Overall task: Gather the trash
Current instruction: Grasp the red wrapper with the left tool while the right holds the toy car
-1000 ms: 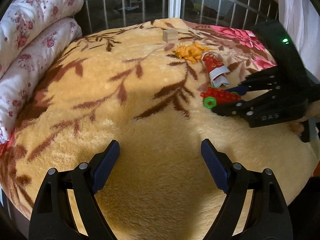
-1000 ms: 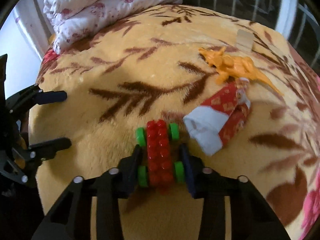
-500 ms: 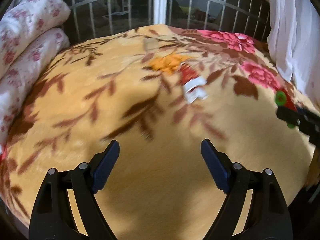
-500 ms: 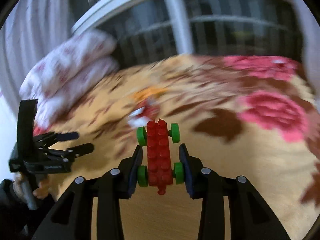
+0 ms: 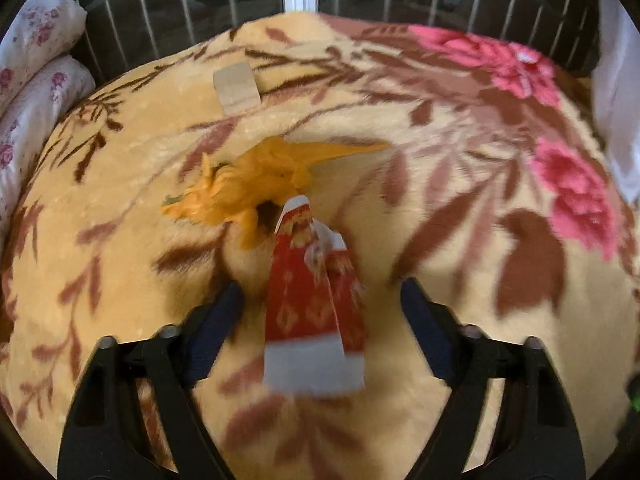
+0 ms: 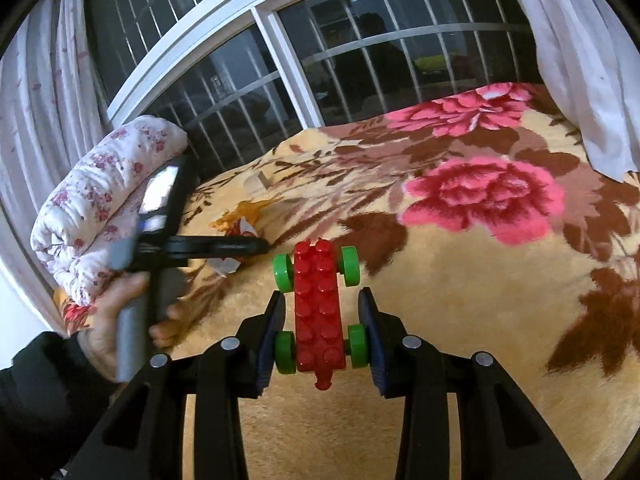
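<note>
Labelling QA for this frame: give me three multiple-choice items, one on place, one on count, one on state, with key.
1. Where does the red-and-white wrapper lie?
A. between the left claw's fingers
B. on the folded quilt
C. against the window bars

2. How many green wheels show on the red brick car?
A. two
B. four
C. six

3. What is the right claw doing?
A. hanging open and empty
B. shut on the red brick car
C. pressing the orange dinosaur

Key: 1 A, the wrapper sits in the gap as the jaws close, pads not yet on it. 2 B, two wheels each side. 3 B, the pads press the rear wheels, car off the blanket.
</note>
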Demonstrator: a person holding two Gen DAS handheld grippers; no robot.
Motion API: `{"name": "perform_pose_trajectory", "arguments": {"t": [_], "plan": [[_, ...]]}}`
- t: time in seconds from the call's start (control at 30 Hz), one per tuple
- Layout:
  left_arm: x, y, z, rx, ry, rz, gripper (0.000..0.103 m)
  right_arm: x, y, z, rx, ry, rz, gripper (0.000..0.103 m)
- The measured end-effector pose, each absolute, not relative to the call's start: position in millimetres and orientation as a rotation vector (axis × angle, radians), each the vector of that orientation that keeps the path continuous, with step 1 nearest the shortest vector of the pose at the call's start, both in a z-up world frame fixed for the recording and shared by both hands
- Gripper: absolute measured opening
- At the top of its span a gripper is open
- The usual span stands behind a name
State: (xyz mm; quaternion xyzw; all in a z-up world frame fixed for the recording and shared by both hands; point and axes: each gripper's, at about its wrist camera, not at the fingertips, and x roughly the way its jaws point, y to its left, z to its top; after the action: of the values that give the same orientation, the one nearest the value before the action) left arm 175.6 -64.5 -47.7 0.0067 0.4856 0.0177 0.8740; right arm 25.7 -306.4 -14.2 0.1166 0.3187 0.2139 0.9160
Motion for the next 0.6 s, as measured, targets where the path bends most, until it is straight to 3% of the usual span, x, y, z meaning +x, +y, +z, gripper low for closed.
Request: {"name": "perform_pose_trajectory", "arguments": {"t": [0.03, 0.17, 0.23, 0.6], "plan": [[176.8, -65.9, -51.3, 0.026, 1.009, 0.049, 0.064, 25.3, -305.5, -13.6, 0.242, 0.654, 0.446, 0.038], [168.1, -69.2, -48.4, 0.041, 0.952, 0.028, 0.038, 27.8, -303.3, -11.9, 0.249, 0.65, 0.453, 0.038], [165.9, -68.6, -46.8, 0.029, 0.937, 0.023, 0.032, 29.7, -301.6, -11.0, 0.241, 0.646, 0.441, 0.038], [97.1, -58.5, -13.1, -0.021, 0.889, 0.063, 0.029, 34.4, -288.4, -20.4, 0.219, 0.697, 0.434, 0.038]]}}
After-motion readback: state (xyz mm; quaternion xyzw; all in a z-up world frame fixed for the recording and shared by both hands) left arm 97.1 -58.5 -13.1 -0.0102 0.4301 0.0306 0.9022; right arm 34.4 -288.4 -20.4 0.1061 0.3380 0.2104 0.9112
